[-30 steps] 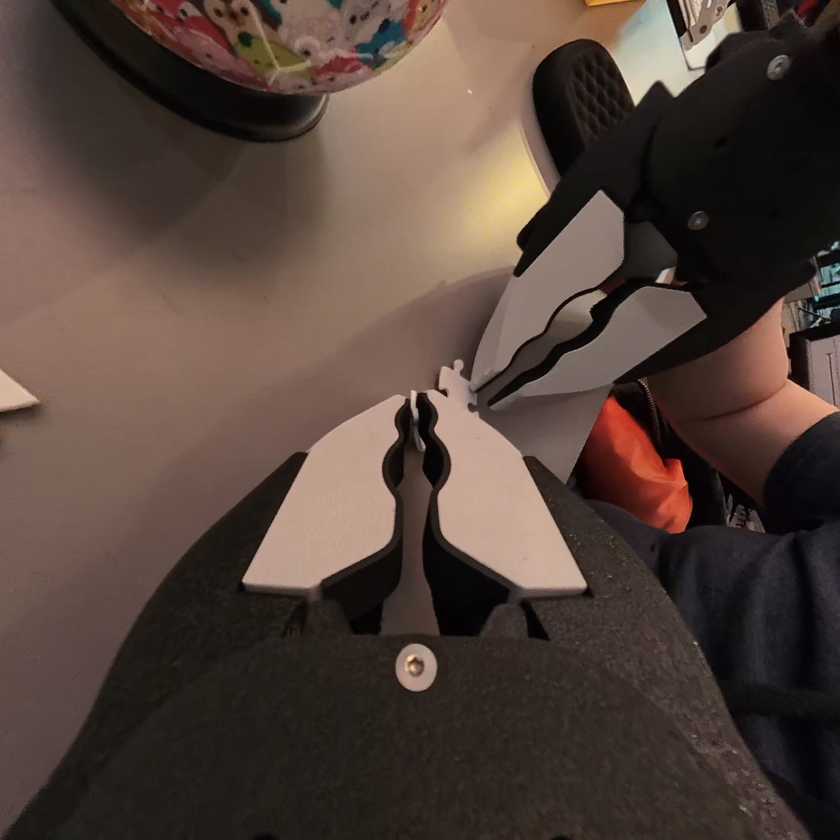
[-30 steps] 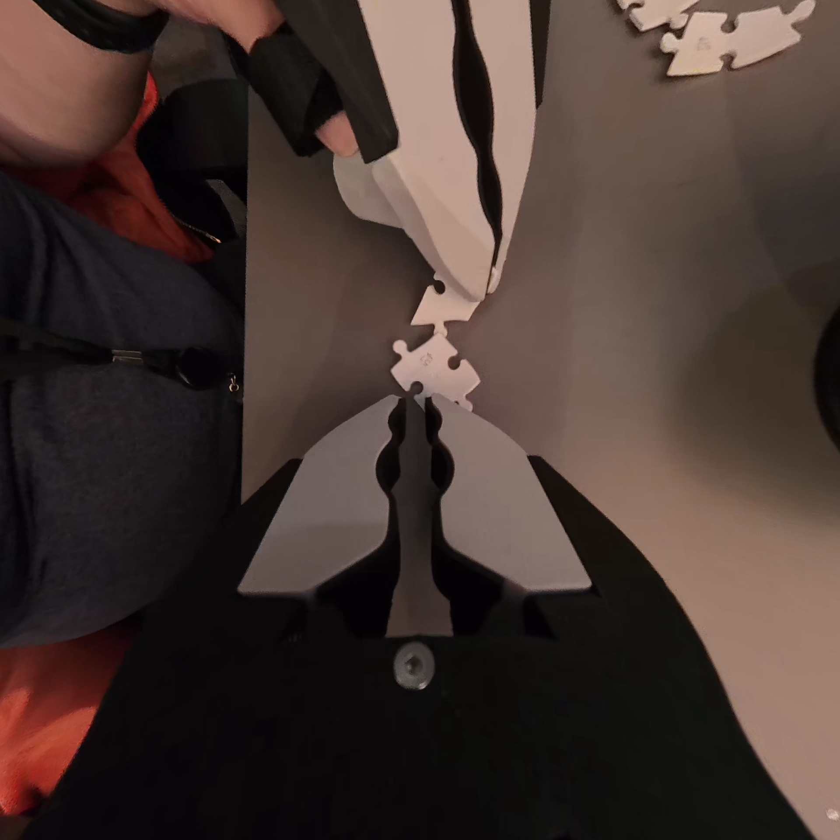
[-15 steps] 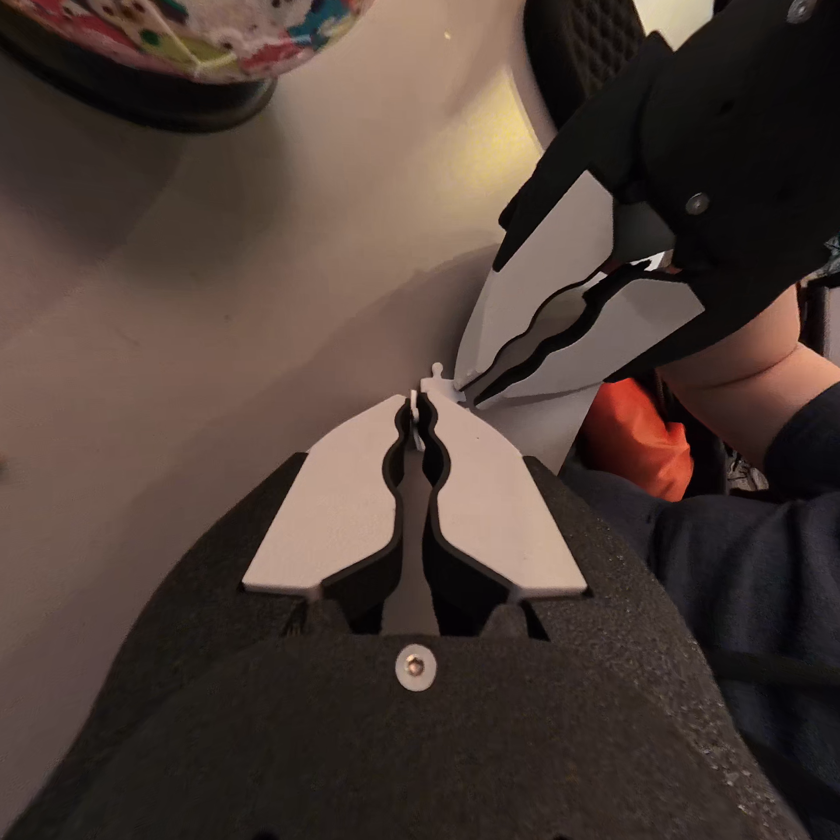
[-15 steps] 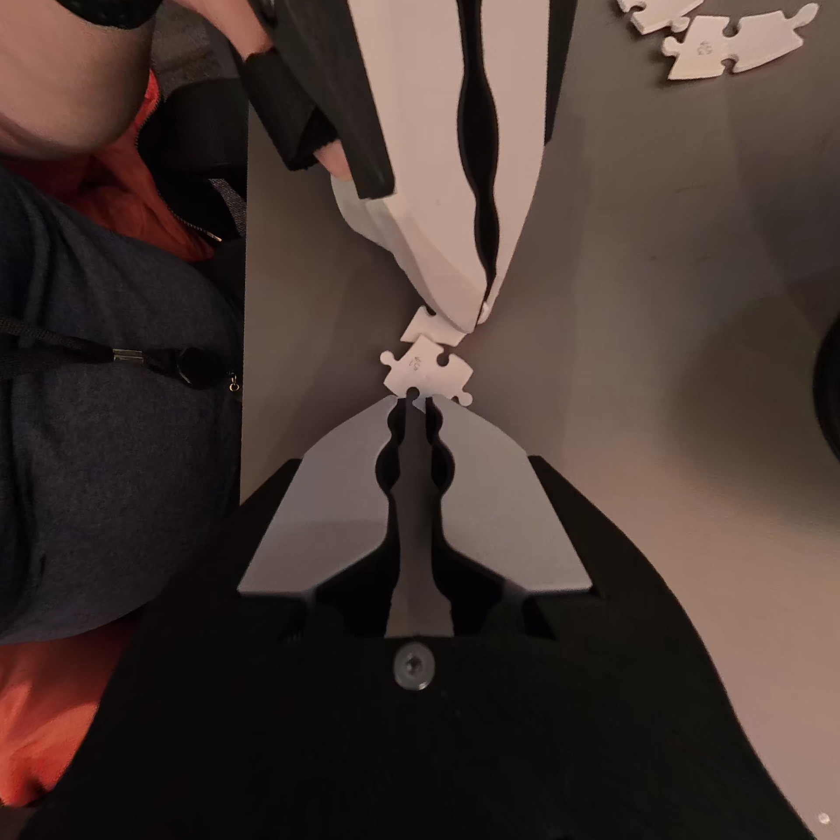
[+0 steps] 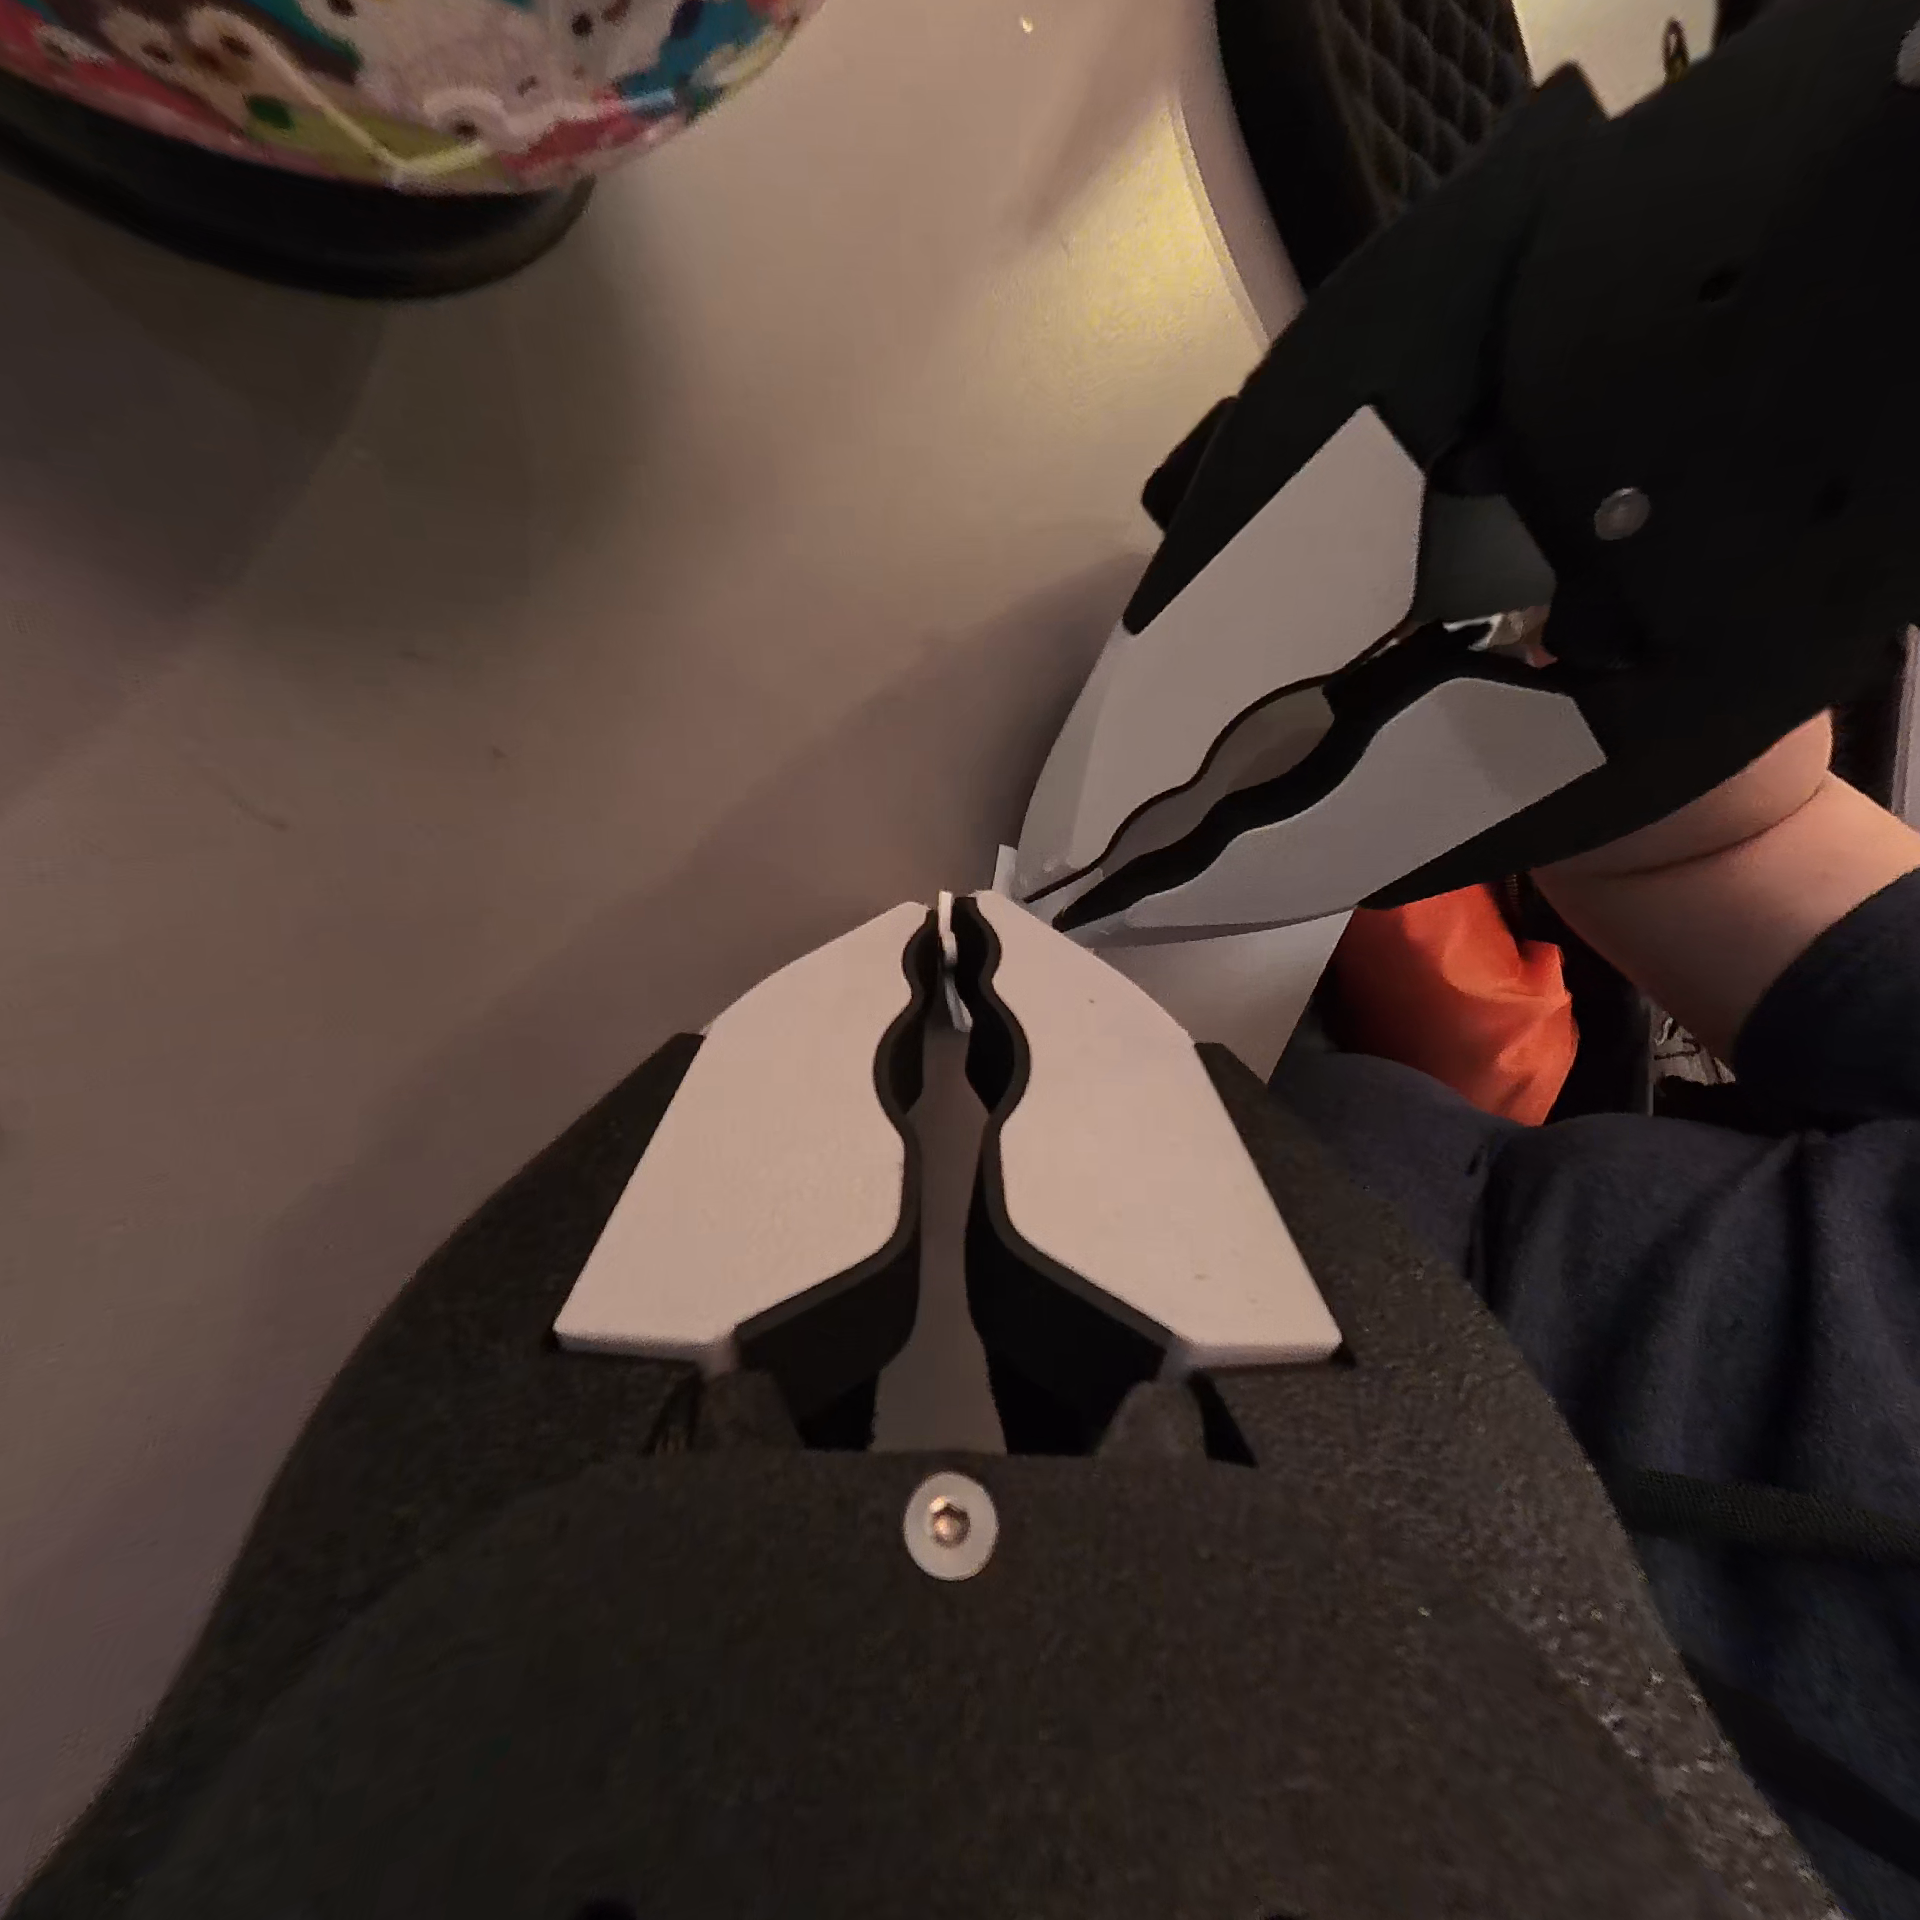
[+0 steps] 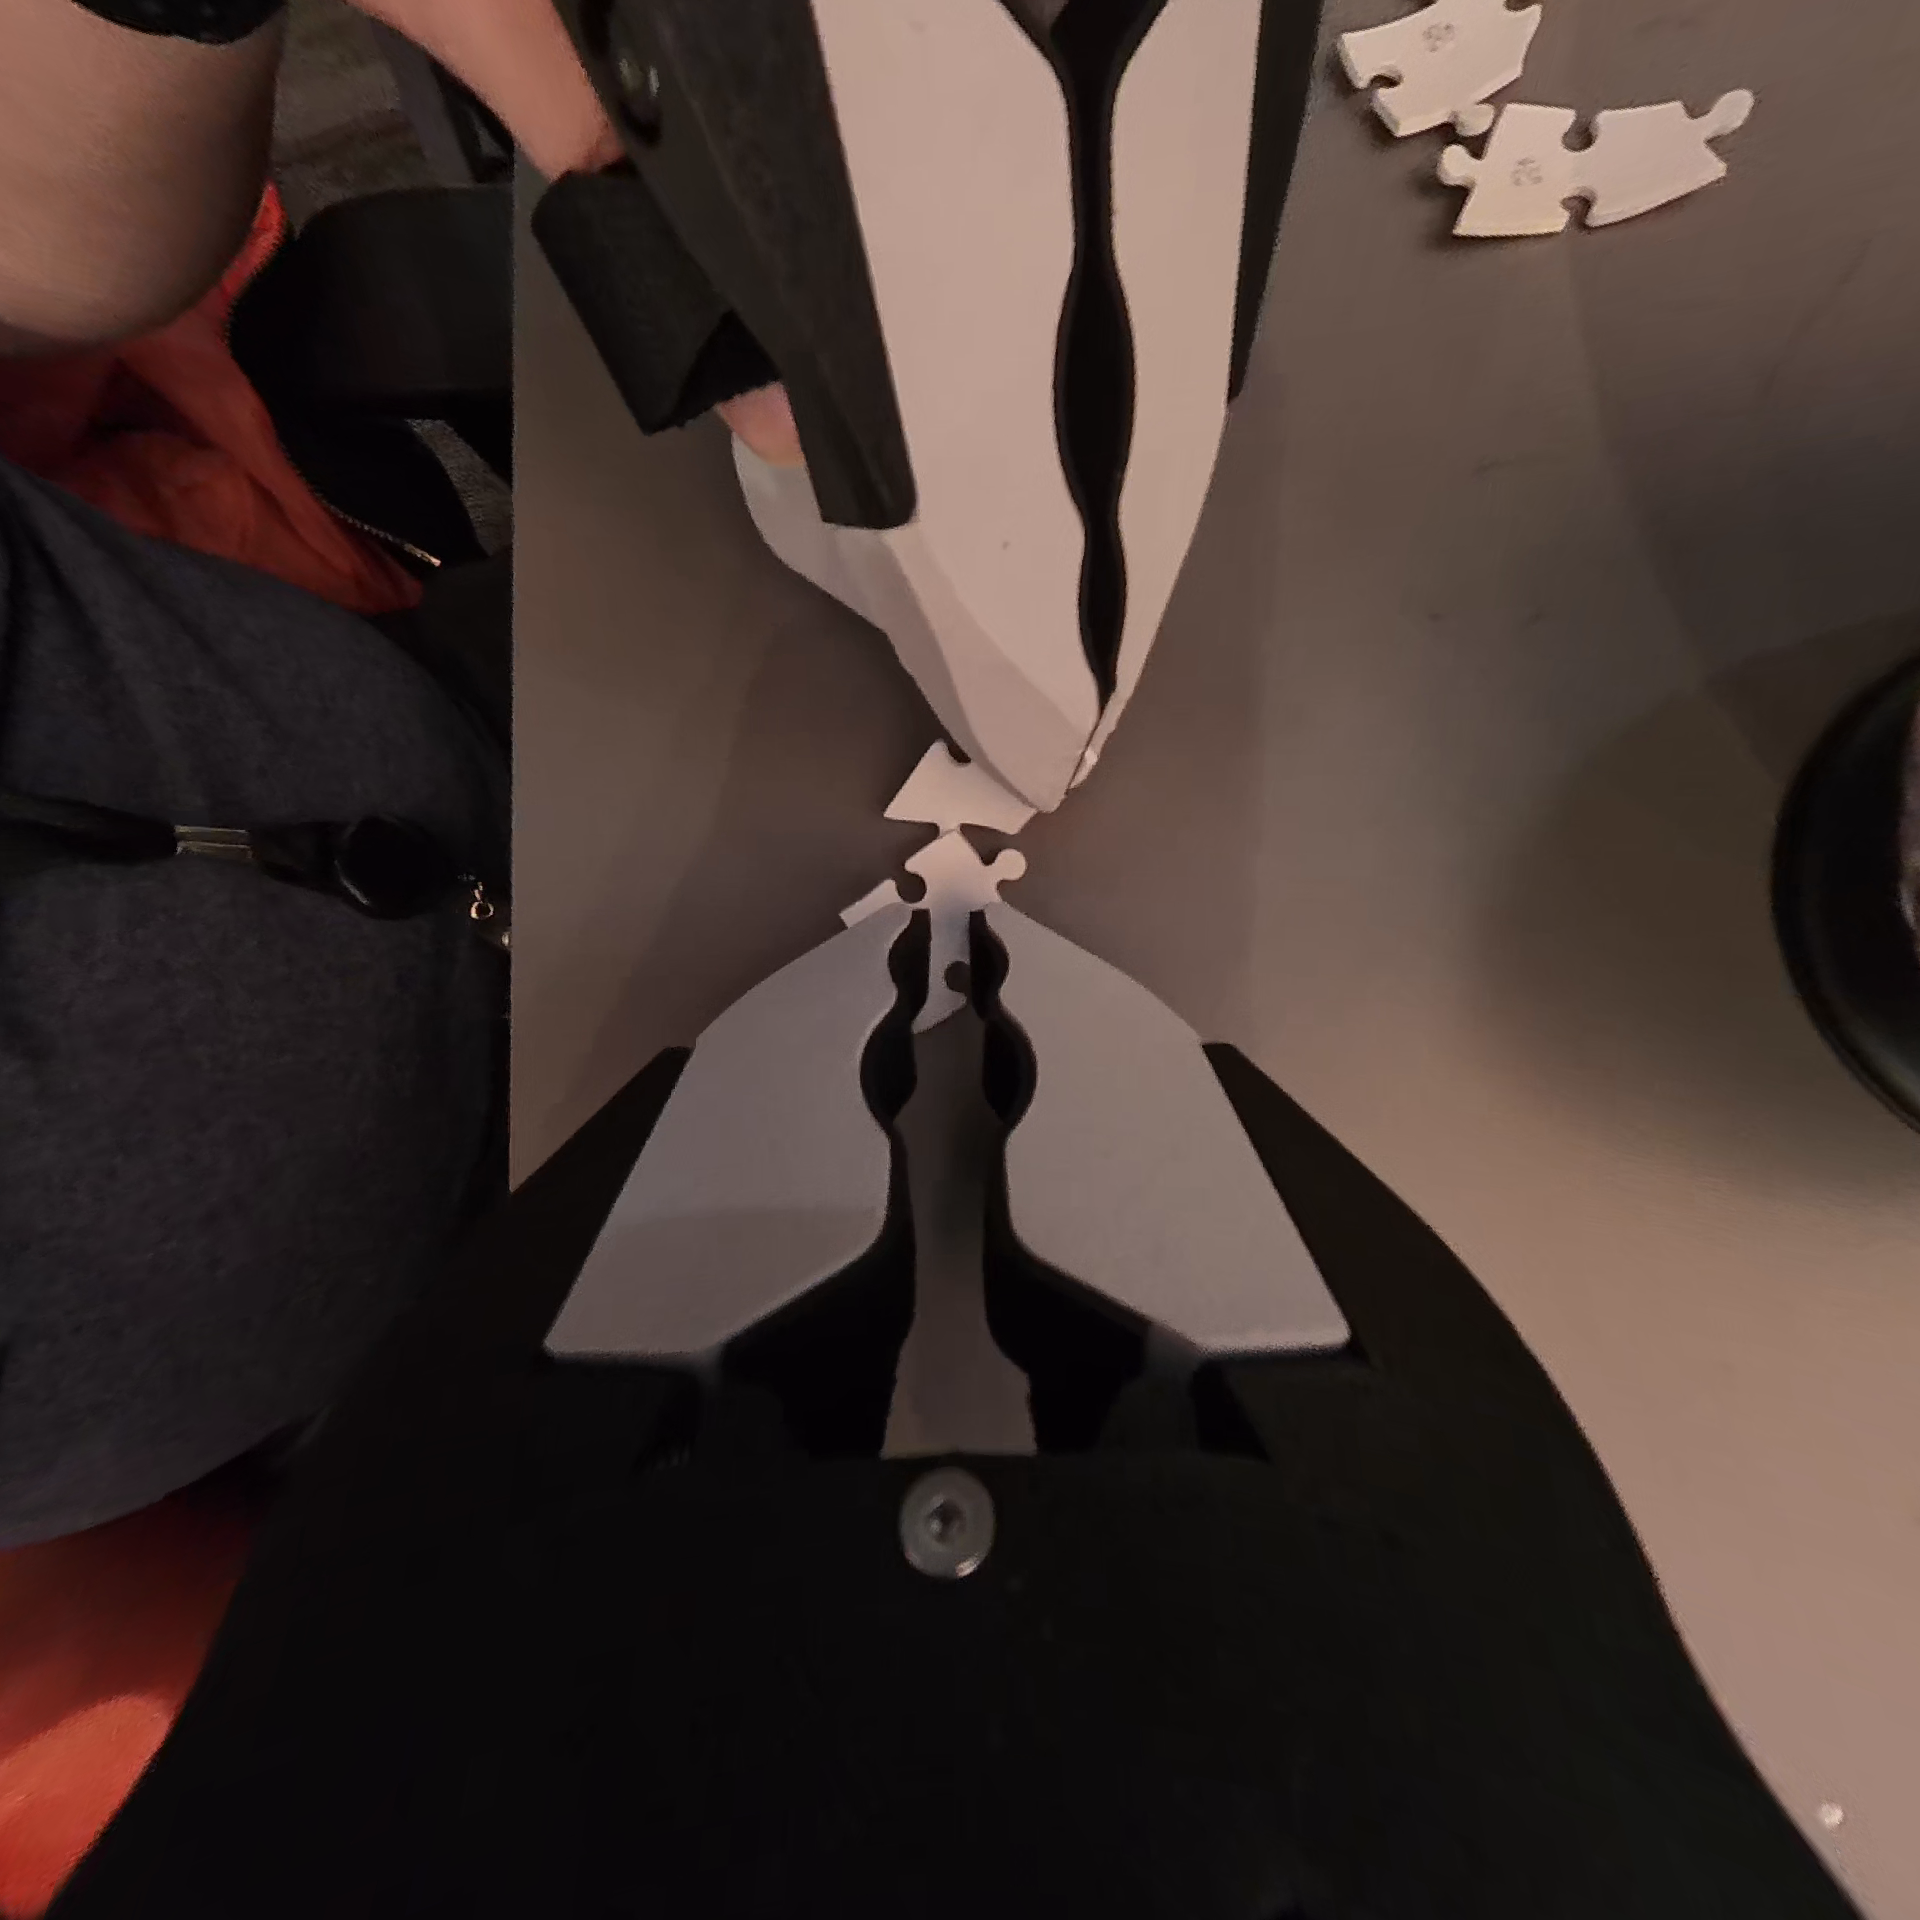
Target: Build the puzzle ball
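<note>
My left gripper (image 5: 948, 914) is shut on a white puzzle piece (image 5: 948, 971), seen edge-on between its tips. My right gripper (image 6: 940, 930) is shut on another white piece (image 6: 961, 878). The two grippers meet tip to tip just above the grey table (image 6: 1351, 727). In the right wrist view the left gripper (image 6: 1081, 795) comes down from the top with its piece (image 6: 940, 802), whose edge touches the right piece. In the left wrist view the right gripper (image 5: 1039, 902) reaches in from the right. The colourful puzzle ball (image 5: 364, 83) sits on a black stand (image 5: 312, 239) at the far left.
Two loose white pieces (image 6: 1439, 62) and a joined pair (image 6: 1590, 171) lie on the table at the top right. The black stand (image 6: 1860, 904) shows at the right edge. The table's edge (image 6: 514, 727) is close on the left, with the person's dark clothing beyond it. Left and right tips are no more than a few centimetres apart.
The two grippers have closed the gap between them. The right gripper's piece has turned and now meets the left gripper's piece. The ball has slid further out of the left view.
</note>
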Tool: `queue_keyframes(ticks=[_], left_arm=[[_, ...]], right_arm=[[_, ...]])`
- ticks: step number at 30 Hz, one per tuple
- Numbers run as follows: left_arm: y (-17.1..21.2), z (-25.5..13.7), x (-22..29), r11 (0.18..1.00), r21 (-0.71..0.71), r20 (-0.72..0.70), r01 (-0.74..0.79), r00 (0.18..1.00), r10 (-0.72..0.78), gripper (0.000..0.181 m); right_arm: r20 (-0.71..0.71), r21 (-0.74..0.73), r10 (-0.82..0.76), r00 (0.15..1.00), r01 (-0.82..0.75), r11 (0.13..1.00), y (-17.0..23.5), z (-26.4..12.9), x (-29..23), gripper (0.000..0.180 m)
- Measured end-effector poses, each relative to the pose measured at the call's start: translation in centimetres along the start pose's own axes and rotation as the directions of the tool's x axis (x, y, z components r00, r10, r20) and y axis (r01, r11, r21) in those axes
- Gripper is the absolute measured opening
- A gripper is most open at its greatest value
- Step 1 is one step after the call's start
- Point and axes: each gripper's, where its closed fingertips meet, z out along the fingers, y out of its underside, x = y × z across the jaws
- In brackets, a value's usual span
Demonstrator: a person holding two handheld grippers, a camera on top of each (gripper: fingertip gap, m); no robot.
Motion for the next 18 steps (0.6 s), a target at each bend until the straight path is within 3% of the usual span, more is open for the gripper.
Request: queue_keyframes(ticks=[10,15,18], left_arm=[[0.5,0.0,0.1,0.992,0.099,0.007,0.080,0.997,-0.081,0.003],[1.0,-0.5,-0.3,0.981,0.157,0.011,0.118,0.993,-0.121,0.003],[1.2,-0.5,-0.4,0.979,0.164,0.010,0.121,0.992,-0.124,0.004]], right_arm=[[-0.260,0.067,0.108,0.959,-0.094,0.993,-0.3,0.2,0.3,0.006],[-0.316,0.137,0.201,0.927,-0.165,0.977,-0.4,0.3,0.2,0.007],[-0.359,0.147,0.131,0.924,-0.082,0.986,-0.9,-0.3,0.3,0.012]])
